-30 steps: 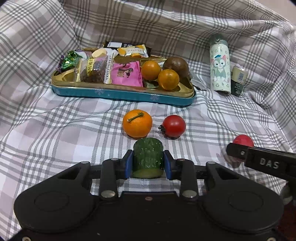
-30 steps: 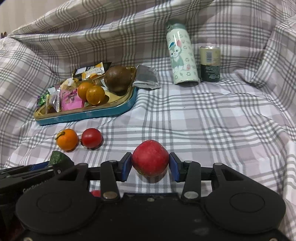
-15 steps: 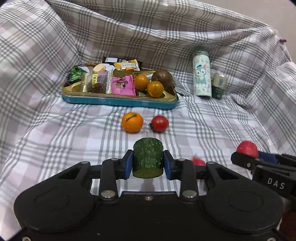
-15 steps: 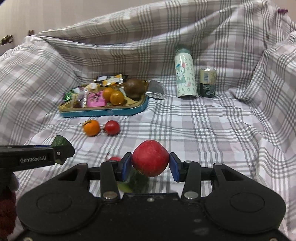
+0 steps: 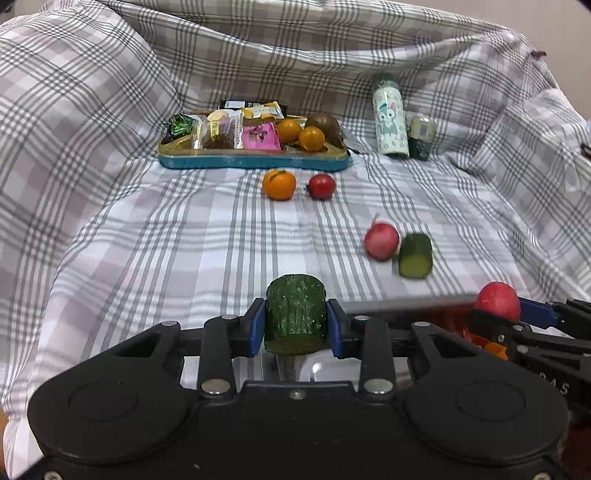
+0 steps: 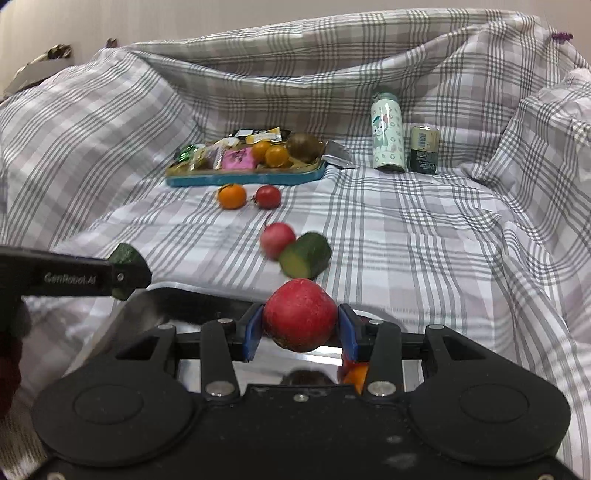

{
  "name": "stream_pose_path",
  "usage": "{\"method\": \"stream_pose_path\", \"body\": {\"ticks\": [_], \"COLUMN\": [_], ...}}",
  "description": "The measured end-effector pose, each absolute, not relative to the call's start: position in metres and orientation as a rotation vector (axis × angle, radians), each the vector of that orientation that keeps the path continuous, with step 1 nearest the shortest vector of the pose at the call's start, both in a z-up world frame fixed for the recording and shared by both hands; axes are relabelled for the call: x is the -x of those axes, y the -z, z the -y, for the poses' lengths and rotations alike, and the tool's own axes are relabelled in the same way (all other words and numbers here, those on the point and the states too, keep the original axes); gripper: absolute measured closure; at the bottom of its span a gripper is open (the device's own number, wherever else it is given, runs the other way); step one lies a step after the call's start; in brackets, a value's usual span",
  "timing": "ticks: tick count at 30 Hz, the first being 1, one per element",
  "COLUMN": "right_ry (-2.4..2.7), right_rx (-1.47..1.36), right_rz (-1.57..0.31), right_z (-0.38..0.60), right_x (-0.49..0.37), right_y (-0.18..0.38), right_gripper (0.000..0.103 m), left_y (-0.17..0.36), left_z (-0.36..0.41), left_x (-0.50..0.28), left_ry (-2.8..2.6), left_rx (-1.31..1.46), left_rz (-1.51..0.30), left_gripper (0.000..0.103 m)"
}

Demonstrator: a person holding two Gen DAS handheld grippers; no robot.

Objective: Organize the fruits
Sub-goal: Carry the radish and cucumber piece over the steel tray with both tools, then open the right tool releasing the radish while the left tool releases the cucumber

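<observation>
a: status? left gripper (image 5: 295,326) fingers were clamped on a cucumber piece (image 5: 295,314), right gripper (image 6: 300,325) on a red fruit (image 6: 300,314), both held above a shiny container (image 6: 258,363).

b: unfinished. orange (image 5: 279,184), tomato (image 5: 322,186), radish (image 5: 381,240) and second cucumber piece (image 5: 415,255) lay loose on the checked cloth (image 5: 184,240).

Home setting, likely sofa or bed draped in grey-and-white plaid sheet (image 6: 424,229); fabric rises in soft folds behind and at both sides. Landmark: teal snack tray (image 6: 243,179) on sheet, holding wrapped sweets and small fruit. Right of tray: cartoon-print bottle (image 6: 387,136), drink can (image 6: 424,149) just beside it. In front of tray: loose fruit and vegetable pieces lying on cloth. Plain pale wall (image 6: 184,18) behind.
</observation>
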State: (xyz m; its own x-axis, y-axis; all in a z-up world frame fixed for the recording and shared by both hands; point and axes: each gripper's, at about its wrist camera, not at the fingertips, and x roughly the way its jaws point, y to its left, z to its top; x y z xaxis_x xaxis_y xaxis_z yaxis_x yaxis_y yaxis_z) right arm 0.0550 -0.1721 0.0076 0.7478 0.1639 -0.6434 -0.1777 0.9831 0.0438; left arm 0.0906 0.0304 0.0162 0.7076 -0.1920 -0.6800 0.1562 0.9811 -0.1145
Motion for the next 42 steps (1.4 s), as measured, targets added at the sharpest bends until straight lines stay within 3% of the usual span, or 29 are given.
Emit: {"method": "stream_pose_path", "body": {"ticks": [13,42], "right_ry": [-0.271,-0.262], "right_rx": [0.097,0.109], "right_rz": [-0.651,-0.663], "right_z": [0.16,0.158], "right_x": [-0.006,-0.007], "right_y": [-0.004,0.003], "right_gripper": [0.058,0.058], "left_y": [-0.007,-0.004], "left_z": [-0.027,-0.028], "left_x": [-0.063,-0.071], "left_ry": [0.212,0.207], "left_rx": [0.043,0.082], "left_rz": [-0.751,-0.751], "left_gripper": [0.06,0.06]}}
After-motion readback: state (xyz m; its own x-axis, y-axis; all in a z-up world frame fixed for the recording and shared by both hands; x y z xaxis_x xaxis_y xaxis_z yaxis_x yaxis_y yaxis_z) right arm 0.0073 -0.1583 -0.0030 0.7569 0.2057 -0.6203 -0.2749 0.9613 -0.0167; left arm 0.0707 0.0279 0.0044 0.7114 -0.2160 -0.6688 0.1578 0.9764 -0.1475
